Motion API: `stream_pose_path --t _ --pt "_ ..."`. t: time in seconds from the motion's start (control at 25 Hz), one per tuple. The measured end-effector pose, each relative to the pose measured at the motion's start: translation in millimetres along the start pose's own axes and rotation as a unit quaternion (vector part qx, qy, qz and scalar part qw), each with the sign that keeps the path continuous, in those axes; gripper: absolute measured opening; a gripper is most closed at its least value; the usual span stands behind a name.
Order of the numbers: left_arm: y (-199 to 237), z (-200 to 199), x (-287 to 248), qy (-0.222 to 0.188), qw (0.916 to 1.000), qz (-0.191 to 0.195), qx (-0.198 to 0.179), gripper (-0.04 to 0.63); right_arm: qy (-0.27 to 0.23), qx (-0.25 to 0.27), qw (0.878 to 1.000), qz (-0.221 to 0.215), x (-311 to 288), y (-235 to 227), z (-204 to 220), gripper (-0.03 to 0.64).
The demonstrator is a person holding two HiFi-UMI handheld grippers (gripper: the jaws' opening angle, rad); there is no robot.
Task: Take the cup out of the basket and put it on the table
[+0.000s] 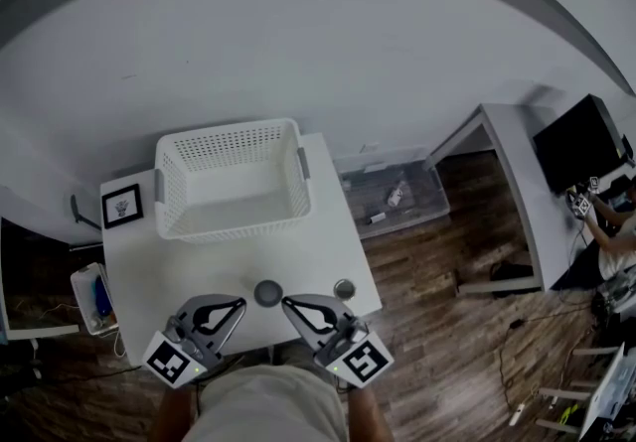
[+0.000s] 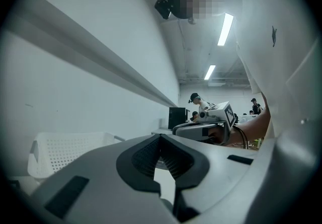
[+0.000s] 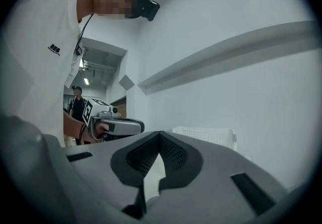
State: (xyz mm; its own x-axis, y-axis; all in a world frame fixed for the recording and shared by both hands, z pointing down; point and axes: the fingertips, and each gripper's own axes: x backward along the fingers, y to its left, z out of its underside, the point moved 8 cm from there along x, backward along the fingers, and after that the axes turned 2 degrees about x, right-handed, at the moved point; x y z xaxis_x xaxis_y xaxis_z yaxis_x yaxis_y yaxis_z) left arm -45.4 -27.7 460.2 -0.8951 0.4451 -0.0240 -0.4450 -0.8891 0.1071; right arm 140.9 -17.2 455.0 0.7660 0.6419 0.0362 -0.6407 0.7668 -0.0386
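Observation:
The white perforated basket (image 1: pixel 231 182) stands at the back of the white table (image 1: pixel 328 231), and I see nothing in it. A dark grey round cup (image 1: pixel 267 292) rests on the table near the front edge, between the tips of both grippers. My left gripper (image 1: pixel 241 304) and right gripper (image 1: pixel 285 303) are held level just in front of it, tips angled toward each other, neither touching it. Both are shut and empty: the pads meet at the tip in the left gripper view (image 2: pixel 161 136) and in the right gripper view (image 3: pixel 160 134). The basket (image 2: pixel 65 152) (image 3: pixel 206 135) shows beyond each gripper.
A small round metal-rimmed object (image 1: pixel 344 288) sits near the table's right front corner. A framed picture (image 1: pixel 121 205) lies at the table's left. A clear bin (image 1: pixel 397 197) stands on the wooden floor to the right. A wall runs behind the table.

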Motion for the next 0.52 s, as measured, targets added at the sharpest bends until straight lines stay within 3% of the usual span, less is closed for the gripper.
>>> stream_pose_path --t 0.52 --pt "1.3 -0.8 0.9 -0.003 1.0 0.0 -0.005 0.0 0.009 0.011 1.0 0.0 -2.3 2.5 3.7 0.008"
